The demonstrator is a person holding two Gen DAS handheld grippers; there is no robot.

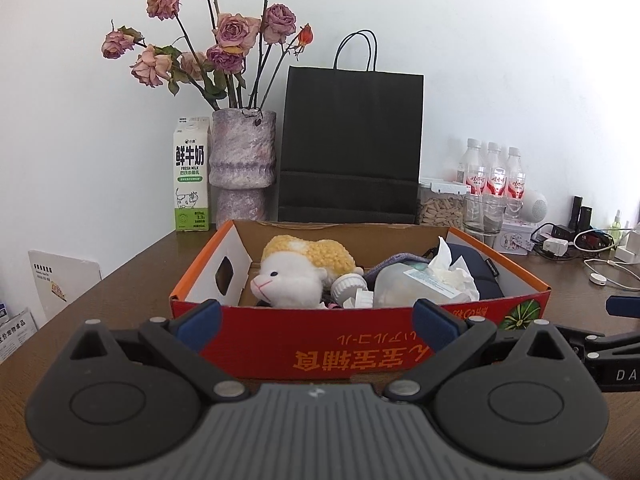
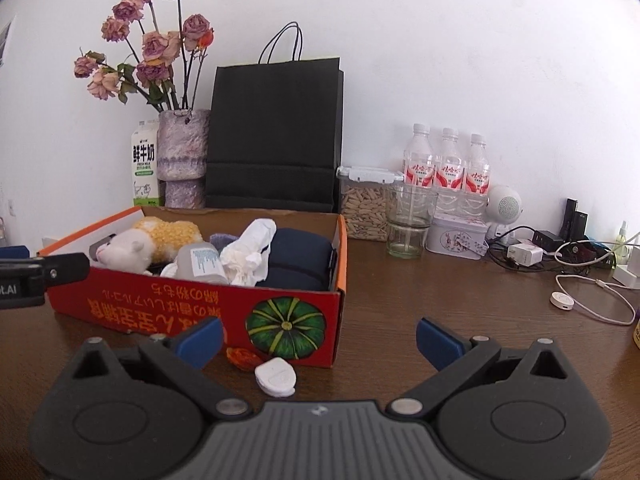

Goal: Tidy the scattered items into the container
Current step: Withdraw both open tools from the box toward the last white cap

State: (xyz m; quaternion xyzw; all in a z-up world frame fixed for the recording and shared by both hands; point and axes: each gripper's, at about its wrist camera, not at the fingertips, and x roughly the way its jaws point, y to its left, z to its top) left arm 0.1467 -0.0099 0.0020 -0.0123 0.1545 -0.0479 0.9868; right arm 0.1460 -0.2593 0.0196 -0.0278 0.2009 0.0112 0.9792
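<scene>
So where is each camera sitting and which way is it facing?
Left wrist: on the left tool, low over the table, facing the box's long red side; its open blue fingers show, the right tool at the right edge.
Right wrist: on the right tool, facing the box's pumpkin corner and a white case; the left tool shows at the left edge.
Shared: box, plush sheep, black bag, vase.
</scene>
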